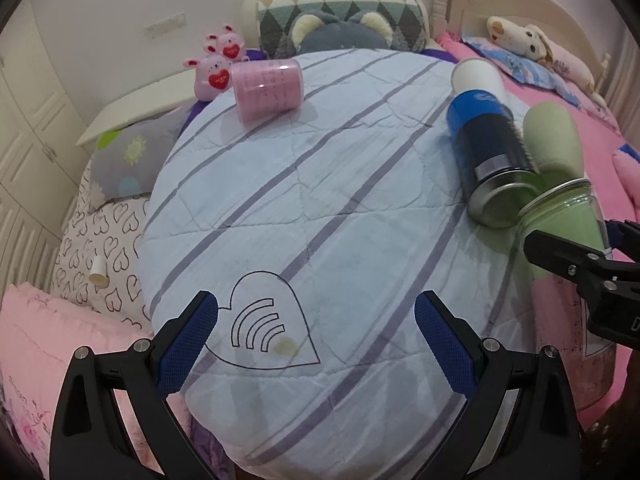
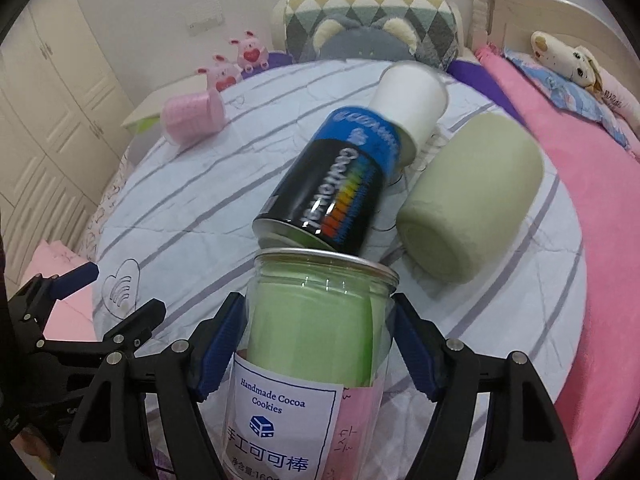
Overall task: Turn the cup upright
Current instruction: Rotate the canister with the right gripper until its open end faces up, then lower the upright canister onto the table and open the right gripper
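The cup is a clear plastic jar (image 2: 316,320) with a metal rim, green lining and a "Handmade Cocoa Cookies" label. My right gripper (image 2: 320,336) is shut on it, holding it tilted, its rim pointing away at the blue-black spray can (image 2: 332,184). In the left wrist view the jar (image 1: 568,216) shows at the right edge with the right gripper's fingers (image 1: 560,252) on it. My left gripper (image 1: 316,332) is open and empty over the striped quilt (image 1: 320,200).
A spray can with a white cap (image 1: 484,136) and a green roll (image 2: 472,208) lie on the quilt by the jar. A pink cup (image 1: 266,88) lies on its side at the far left. Plush toys (image 1: 218,60) and pillows (image 1: 340,16) line the headboard.
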A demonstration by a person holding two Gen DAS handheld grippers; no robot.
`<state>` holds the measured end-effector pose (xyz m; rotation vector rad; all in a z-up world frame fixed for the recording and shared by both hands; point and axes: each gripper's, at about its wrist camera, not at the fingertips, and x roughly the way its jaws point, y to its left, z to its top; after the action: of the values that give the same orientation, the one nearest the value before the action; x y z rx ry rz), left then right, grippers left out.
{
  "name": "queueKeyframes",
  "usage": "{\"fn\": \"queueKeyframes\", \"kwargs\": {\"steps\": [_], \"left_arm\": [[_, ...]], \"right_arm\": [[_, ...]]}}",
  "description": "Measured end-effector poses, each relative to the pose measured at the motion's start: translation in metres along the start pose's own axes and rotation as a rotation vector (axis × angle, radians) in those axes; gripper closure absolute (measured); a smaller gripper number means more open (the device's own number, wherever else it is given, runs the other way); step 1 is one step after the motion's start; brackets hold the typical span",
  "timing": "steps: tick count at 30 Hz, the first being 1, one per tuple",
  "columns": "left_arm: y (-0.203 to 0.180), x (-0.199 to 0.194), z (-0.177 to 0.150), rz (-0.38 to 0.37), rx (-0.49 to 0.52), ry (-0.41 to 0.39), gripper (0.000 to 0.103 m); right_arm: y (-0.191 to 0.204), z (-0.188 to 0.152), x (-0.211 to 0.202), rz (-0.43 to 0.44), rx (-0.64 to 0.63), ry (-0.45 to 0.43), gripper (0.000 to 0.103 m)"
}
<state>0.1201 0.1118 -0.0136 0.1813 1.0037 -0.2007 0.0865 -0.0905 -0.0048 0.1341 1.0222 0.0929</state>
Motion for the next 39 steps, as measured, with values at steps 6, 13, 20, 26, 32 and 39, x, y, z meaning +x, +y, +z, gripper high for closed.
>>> {"fn": "queueKeyframes", "kwargs": {"steps": [6, 13, 20, 26, 32, 39], "left_arm": [[-0.010, -0.008, 0.000, 0.007, 0.009, -0.015, 0.003], [-0.017, -0.018, 0.000, 0.013, 0.015, -0.036, 0.003], [-0.021, -0.021, 0.001, 0.023, 0.010, -0.040, 0.003], [-0.024, -0.025, -0.002, 0.028, 0.007, -0.040, 0.003], [-0.024, -0.029, -0.004, 0.036, -0.007, -0.048, 0.003], [-0.027, -0.031, -0.004, 0.051, 0.000, -0.053, 0.003]], "right_arm": [[0.002, 0.003, -0.021, -0.025, -0.037, -0.111, 0.029], [-0.002, 0.006, -0.045, -0.041, -0.056, -0.241, 0.030], [0.002, 0.006, -0.046, -0.087, -0.106, -0.286, 0.030], [0.000, 0.004, -0.042, -0.087, -0.101, -0.252, 0.022], [-0.003, 0.001, -0.044, -0.064, -0.086, -0.237, 0.022], [-0.006, -0.001, -0.048, -0.007, -0.068, -0.237, 0.022]]}}
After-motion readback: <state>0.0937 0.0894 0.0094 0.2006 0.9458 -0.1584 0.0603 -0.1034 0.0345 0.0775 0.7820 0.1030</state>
